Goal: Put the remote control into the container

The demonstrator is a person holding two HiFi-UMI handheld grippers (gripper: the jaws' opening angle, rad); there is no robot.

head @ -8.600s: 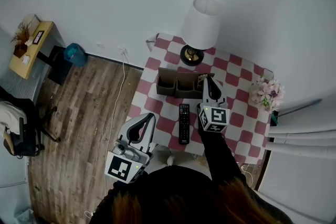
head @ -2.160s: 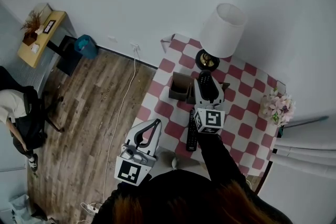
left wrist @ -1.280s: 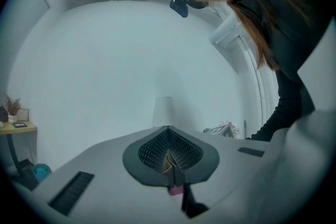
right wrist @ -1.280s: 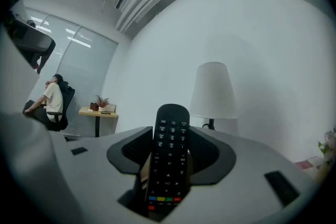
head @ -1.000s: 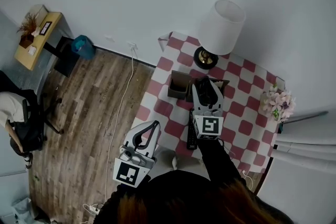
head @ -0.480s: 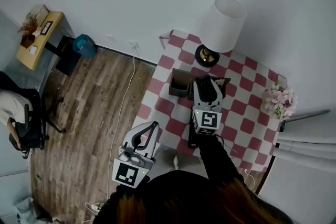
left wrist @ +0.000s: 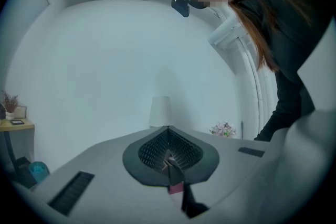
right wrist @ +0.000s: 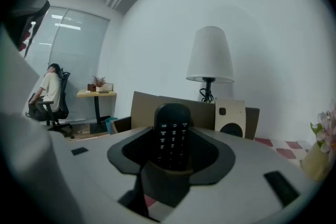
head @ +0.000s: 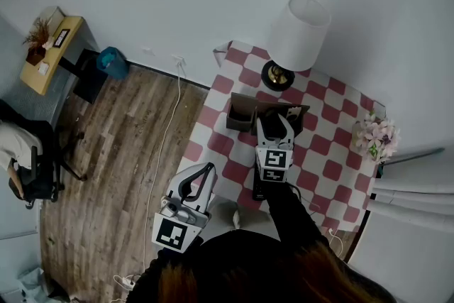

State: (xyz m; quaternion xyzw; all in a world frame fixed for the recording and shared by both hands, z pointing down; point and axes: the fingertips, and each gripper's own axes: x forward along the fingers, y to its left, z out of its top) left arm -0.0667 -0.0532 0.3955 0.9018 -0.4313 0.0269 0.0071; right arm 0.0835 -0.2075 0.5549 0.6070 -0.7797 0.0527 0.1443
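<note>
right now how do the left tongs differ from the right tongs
The left tongs are shut and empty; the right tongs are open with the remote control between them, not gripped. The left tongs are beside the checkered table; the right tongs are over it, near the container. Both carry a marker cube.

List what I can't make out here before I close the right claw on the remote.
- Remote control, right gripper view: near end hidden behind the body of the right claw; button labels too small.
- Remote control, head view: mostly covered by the right claw.
- Container, head view: part covered by that claw; right gripper view shows only its outer wall, no inside.
</note>
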